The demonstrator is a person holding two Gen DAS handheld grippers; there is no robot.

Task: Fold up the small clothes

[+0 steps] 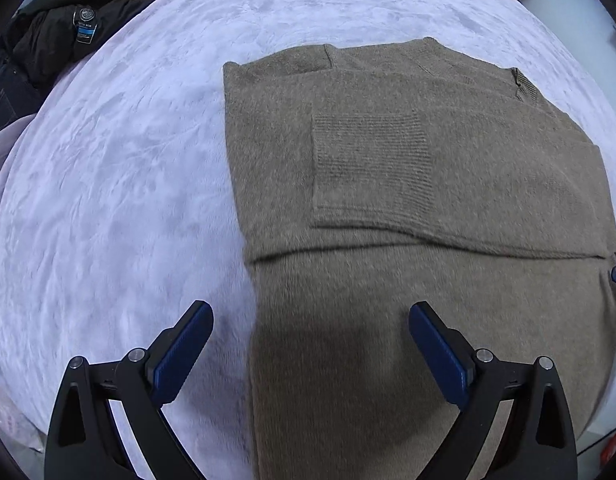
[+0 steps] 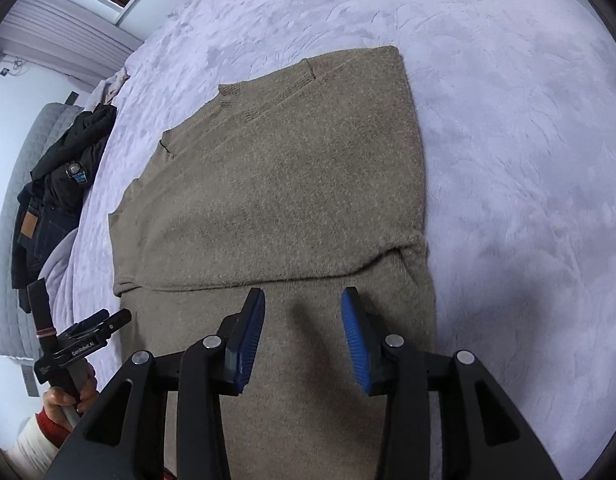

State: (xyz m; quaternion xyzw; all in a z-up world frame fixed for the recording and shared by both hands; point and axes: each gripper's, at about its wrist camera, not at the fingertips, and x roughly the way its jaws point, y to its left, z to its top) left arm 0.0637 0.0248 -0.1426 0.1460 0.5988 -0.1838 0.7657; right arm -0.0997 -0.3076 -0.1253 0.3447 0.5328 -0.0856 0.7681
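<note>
My left gripper (image 1: pixel 310 320) hung above the brown sweater (image 1: pixel 408 184) with its blue pads (image 1: pixel 183 348) spread wide and nothing between them; the left pad sat over the lavender blanket (image 1: pixel 119 168), the right pad over the knit. In that view the sweater filled the centre and right of the frame, lying flat, with a folded-over layer across its upper part whose lower edge ran as a crease across the middle. A ribbed square patch showed on that upper layer.

My right gripper (image 2: pixel 303 312) stood partly open, its jaws narrower than the left's, and no cloth was pinched between its pads (image 2: pixel 251 336); they hovered just below the fold edge, over the lower part of the sweater (image 2: pixel 275 184). In this view the sweater ran from the upper centre down to the bottom of the frame, its ribbed collar at the upper left of the garment, the blanket (image 2: pixel 528 160) bare to the right.

At the lower left of the right view my left hand (image 2: pixel 67 396) gripped the other tool's handle. A pile of dark clothes (image 1: pixel 67 36) lay at the upper left of the left view, at the blanket's edge, well apart from the sweater
</note>
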